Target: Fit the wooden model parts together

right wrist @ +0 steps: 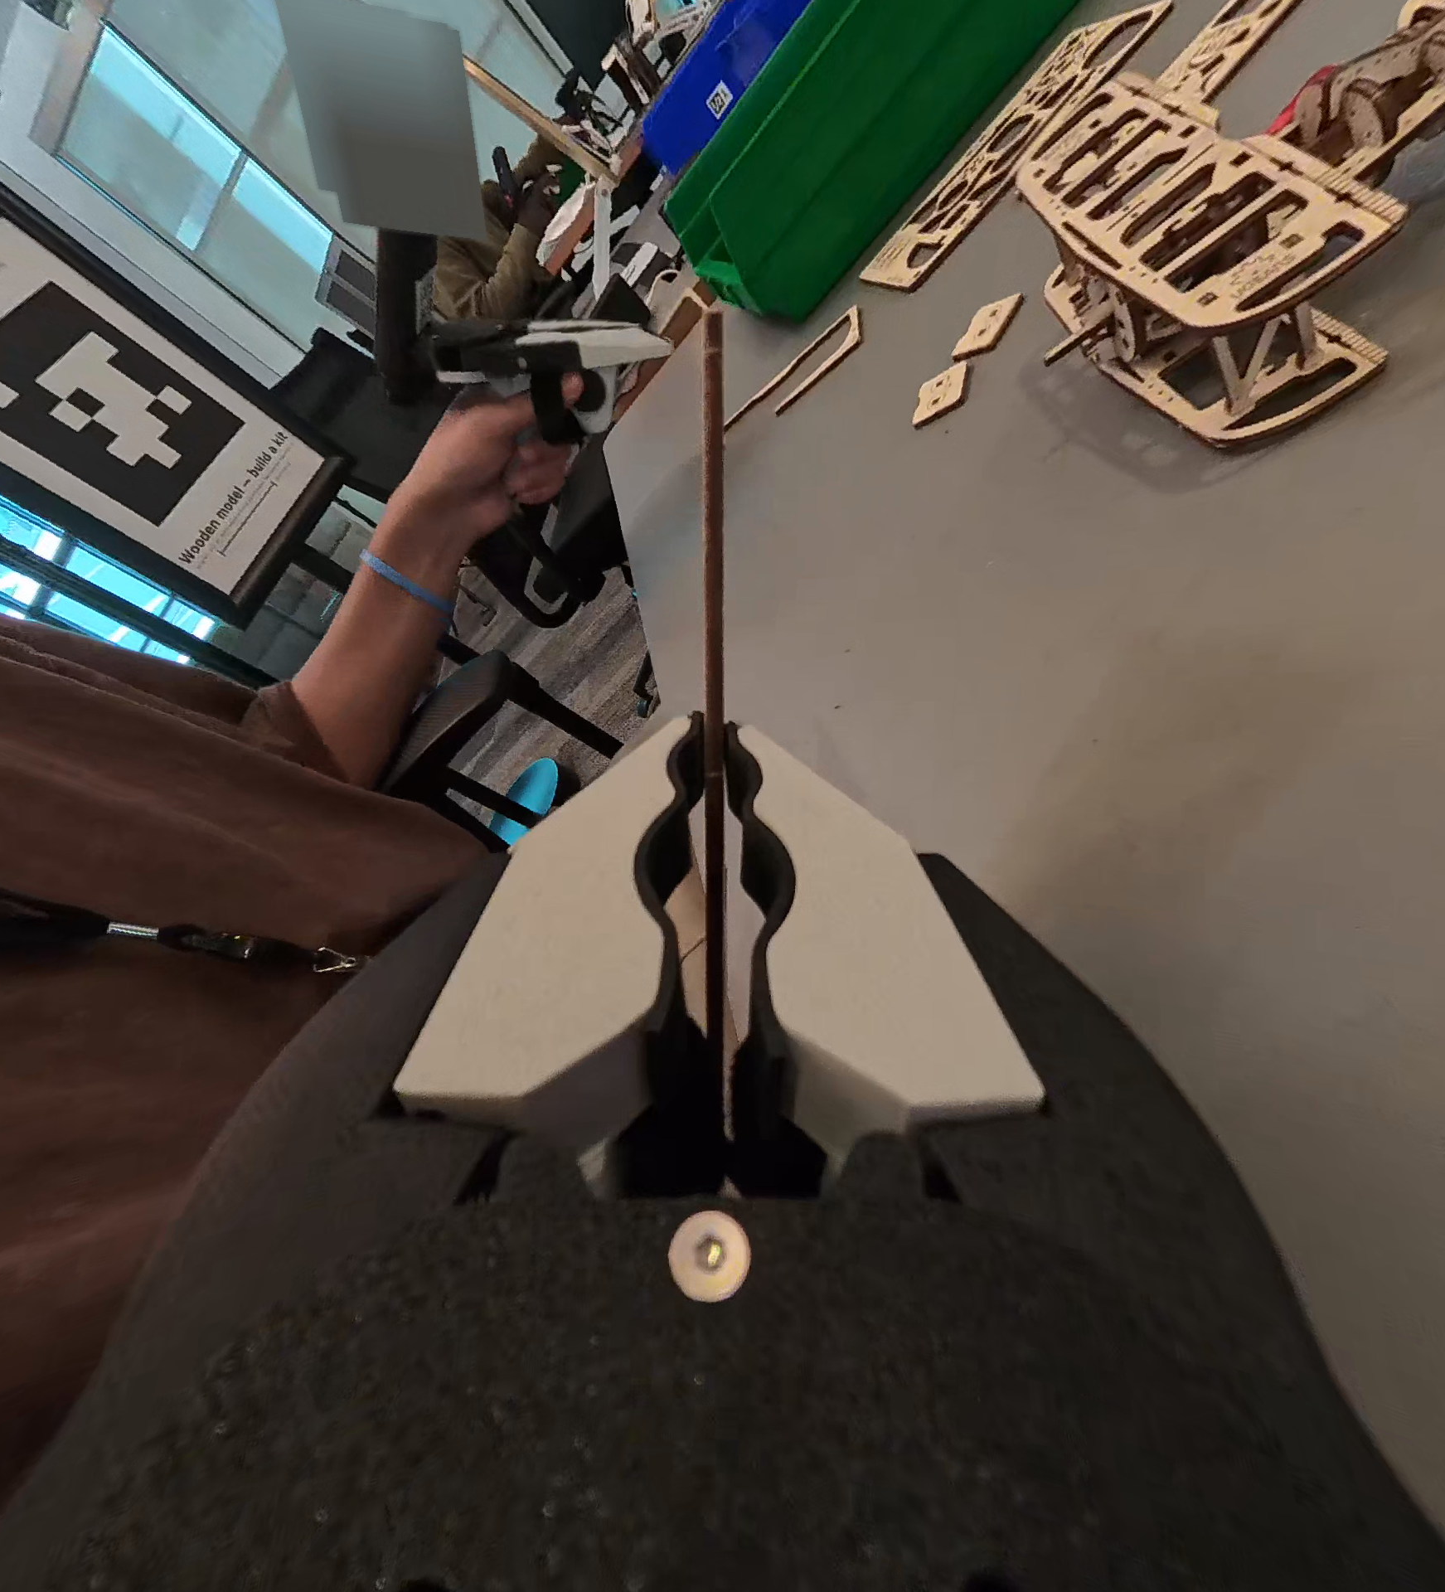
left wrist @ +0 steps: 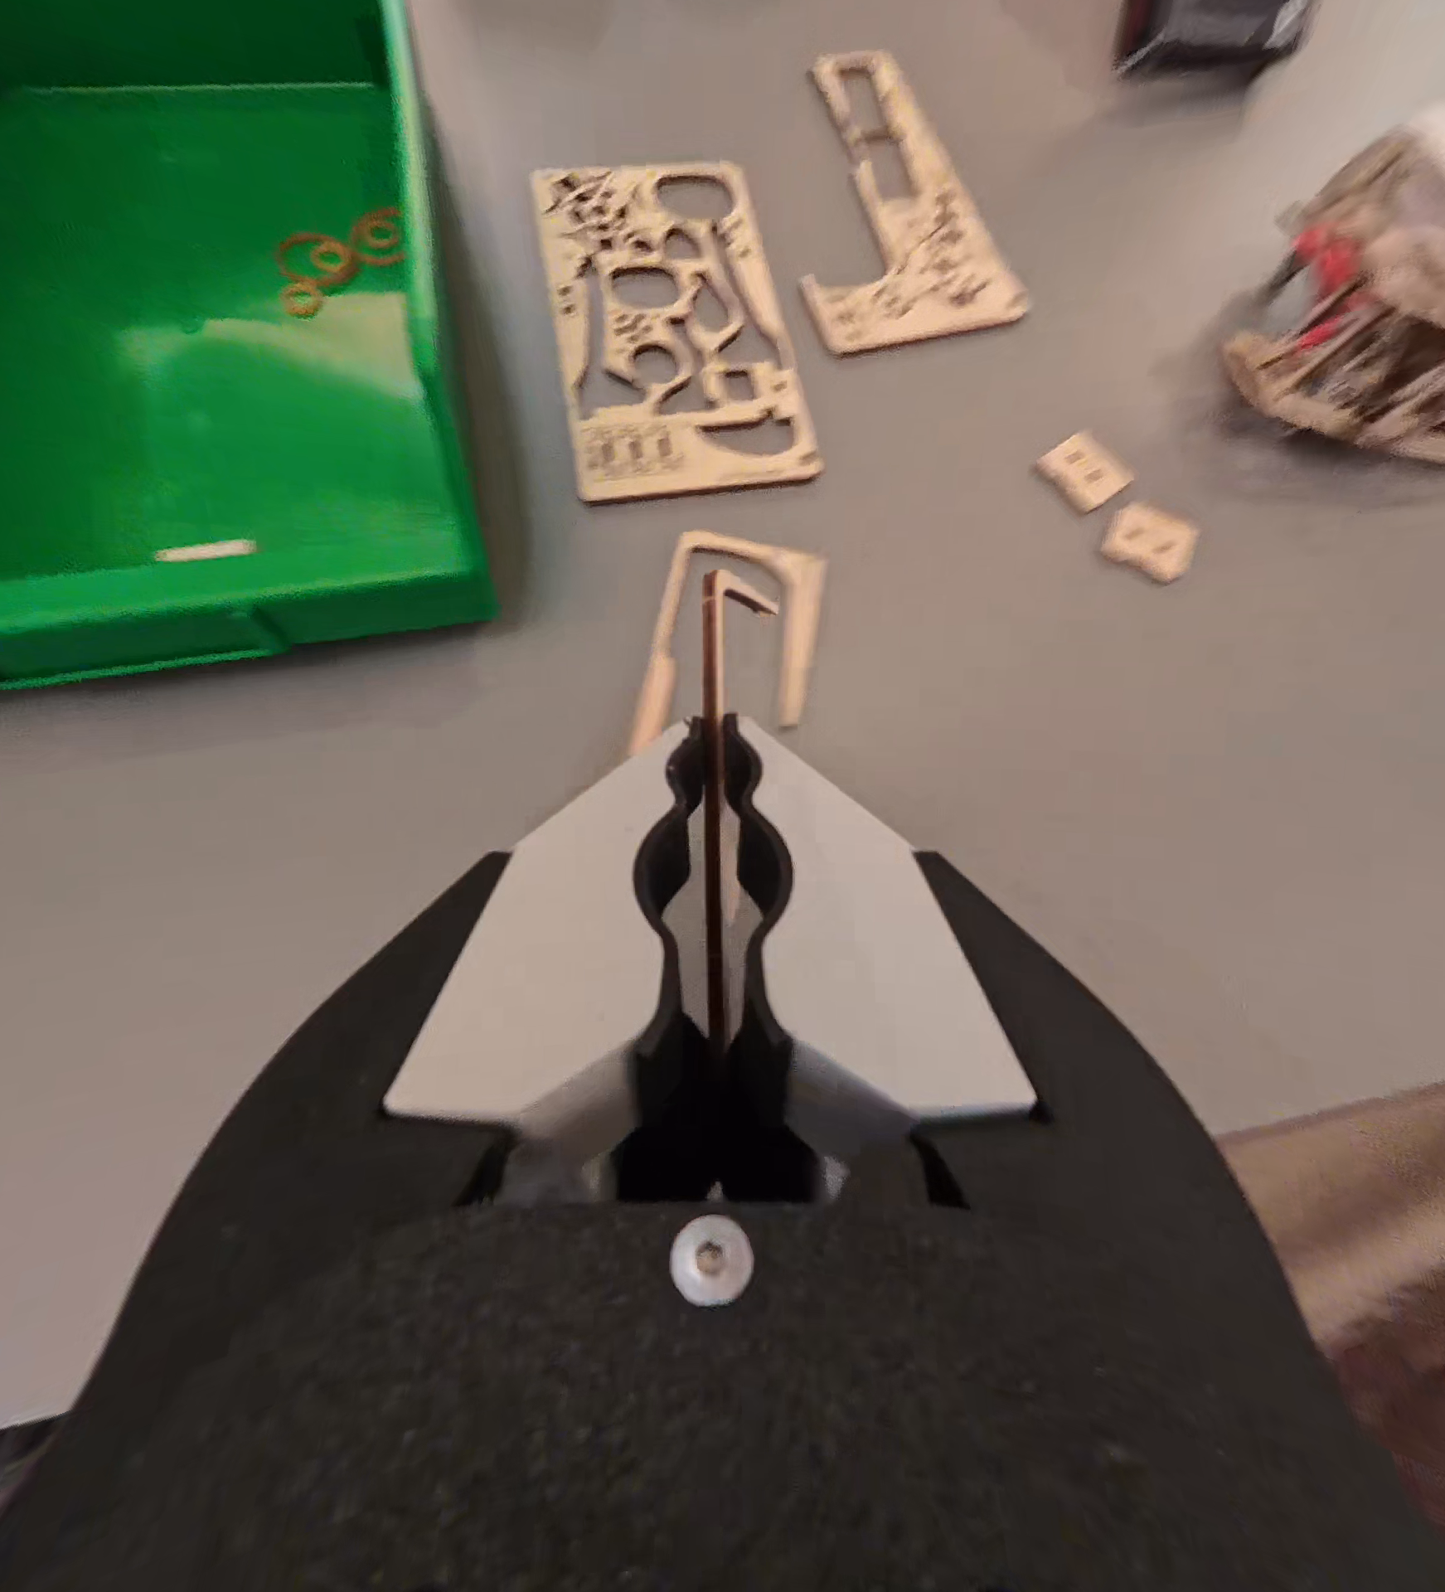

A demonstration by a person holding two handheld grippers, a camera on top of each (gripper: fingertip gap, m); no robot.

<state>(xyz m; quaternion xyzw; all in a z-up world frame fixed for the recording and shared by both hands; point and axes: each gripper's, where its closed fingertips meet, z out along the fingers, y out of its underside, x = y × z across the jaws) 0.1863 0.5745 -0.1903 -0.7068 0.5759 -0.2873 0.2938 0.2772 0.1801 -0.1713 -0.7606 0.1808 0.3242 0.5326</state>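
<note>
Grey table [left wrist: 1046,861], flat plywood sheets [left wrist: 676,336] (laser-cut)

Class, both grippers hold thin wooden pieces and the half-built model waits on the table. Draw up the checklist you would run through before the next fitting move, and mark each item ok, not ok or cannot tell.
1. Left gripper shut on its thin hooked piece: ok.
2. Right gripper shut on its long thin strip: ok.
3. Partly built model upright on the grey table: ok.
4. Two small slotted plates lying loose, clear of the model: ok.
5. Which slot takes either held piece: cannot tell.
6. Left wrist view sharp enough to aim by: not ok, it is motion-blurred.
</note>
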